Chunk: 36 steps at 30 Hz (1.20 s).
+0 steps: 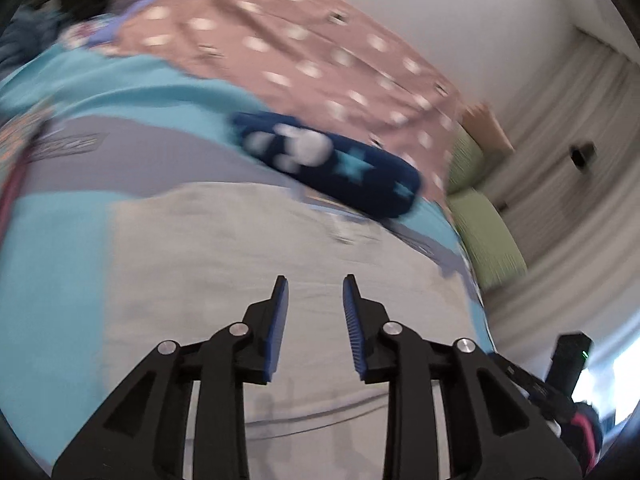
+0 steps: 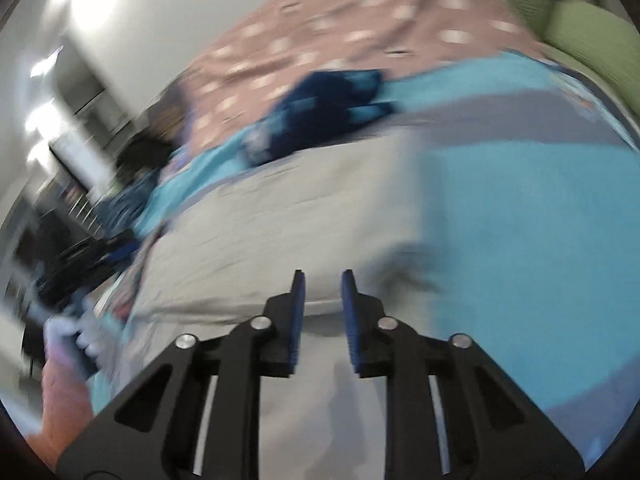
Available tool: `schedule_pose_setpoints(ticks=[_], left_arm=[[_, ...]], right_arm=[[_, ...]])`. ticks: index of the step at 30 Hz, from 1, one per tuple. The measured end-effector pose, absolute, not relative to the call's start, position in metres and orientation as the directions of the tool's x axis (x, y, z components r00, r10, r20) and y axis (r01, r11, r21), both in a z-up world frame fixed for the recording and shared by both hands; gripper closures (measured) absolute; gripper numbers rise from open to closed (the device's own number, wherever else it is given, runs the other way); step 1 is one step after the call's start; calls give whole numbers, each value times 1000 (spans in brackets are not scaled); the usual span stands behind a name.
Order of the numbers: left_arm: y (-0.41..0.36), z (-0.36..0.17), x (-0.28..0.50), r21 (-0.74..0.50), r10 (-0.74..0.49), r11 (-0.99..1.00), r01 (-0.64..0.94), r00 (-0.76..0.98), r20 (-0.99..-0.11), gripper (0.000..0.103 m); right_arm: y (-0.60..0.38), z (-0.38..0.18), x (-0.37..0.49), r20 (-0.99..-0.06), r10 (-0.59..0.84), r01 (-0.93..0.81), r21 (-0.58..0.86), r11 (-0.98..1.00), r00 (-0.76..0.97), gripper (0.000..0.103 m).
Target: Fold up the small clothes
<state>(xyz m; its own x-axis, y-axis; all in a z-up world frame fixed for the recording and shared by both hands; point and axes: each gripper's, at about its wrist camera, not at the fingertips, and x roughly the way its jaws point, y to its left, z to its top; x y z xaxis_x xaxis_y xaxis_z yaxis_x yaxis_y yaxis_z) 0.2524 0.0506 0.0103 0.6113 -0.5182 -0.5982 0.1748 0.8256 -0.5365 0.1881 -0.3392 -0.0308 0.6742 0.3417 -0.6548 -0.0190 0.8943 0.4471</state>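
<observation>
Bed with flat grey garment [image 1: 248,264]

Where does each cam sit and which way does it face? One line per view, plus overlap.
Left wrist: on the left claw, facing forward over a grey garment toward a navy folded piece; only its own fingers show, parted and empty.
Right wrist: on the right claw, facing the grey garment from its other side; own fingers parted, the gloved left hand at the edge.
Shared: grey garment, navy piece, blue blanket, pink spotted cover.
</observation>
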Motion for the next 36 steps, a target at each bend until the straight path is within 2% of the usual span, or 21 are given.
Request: schedule_pose_setpoints(ticks=[5, 12, 13, 14, 15, 16, 17, 21, 24, 25, 27, 28, 29, 30, 36], left_arm=[[-40, 1, 268, -502, -578, 813, 294, 508, -638, 74], [-141, -16, 304, -546, -655, 754, 365, 369, -659, 72], [-155, -13, 312, -559, -674, 737, 379, 352, -650, 59], [-169, -9, 322, -570, -691, 720, 395, 335, -641, 53], [-178, -6, 327, -567, -693, 717, 406, 329, -642, 53], [-195, -2, 335, -551, -689, 718, 426, 320, -650, 51], [-210, 0, 342, -532, -682, 719, 446, 310, -662, 45], [-262, -6, 353, -444, -615, 747, 495, 262, -744, 44], [-284, -21, 359, -367, -532, 785, 499, 239, -812, 44], [-288, -25, 360, -344, -510, 795, 500, 242, -825, 44], [-289, -30, 363, -341, -504, 795, 501, 235, -831, 52], [-290, -33, 364, -359, -520, 779, 514, 210, -828, 83], [-293, -35, 365, -377, -533, 759, 531, 175, -828, 101], [-296, -38, 365, -378, -532, 753, 539, 160, -832, 101], [-299, -42, 374, -350, -506, 789, 504, 211, -836, 102]], right_arm=[[-346, -52, 200, -651, 444, -4, 561, 828, 616, 86], [-355, -80, 229, -643, 501, 113, 672, 731, 579, 86], [-357, -81, 226, -630, 506, 118, 687, 717, 589, 90], [-359, -80, 223, -621, 508, 116, 693, 711, 597, 94], [-360, -79, 219, -613, 502, 114, 695, 709, 610, 94], [-361, -78, 217, -610, 497, 114, 695, 710, 617, 94], [-363, -78, 214, -605, 495, 114, 697, 708, 624, 94], [-369, -78, 210, -580, 506, 117, 723, 681, 639, 95], [-372, -81, 209, -574, 515, 127, 737, 664, 637, 90], [-372, -82, 210, -573, 517, 132, 741, 658, 636, 84], [-373, -86, 216, -569, 521, 145, 751, 644, 636, 82], [-372, -88, 220, -563, 529, 145, 760, 634, 635, 82], [-371, -90, 225, -559, 530, 141, 761, 634, 637, 91], [-371, -91, 227, -574, 507, 153, 745, 649, 643, 103], [-385, -85, 179, -593, 453, 236, 743, 626, 665, 102]])
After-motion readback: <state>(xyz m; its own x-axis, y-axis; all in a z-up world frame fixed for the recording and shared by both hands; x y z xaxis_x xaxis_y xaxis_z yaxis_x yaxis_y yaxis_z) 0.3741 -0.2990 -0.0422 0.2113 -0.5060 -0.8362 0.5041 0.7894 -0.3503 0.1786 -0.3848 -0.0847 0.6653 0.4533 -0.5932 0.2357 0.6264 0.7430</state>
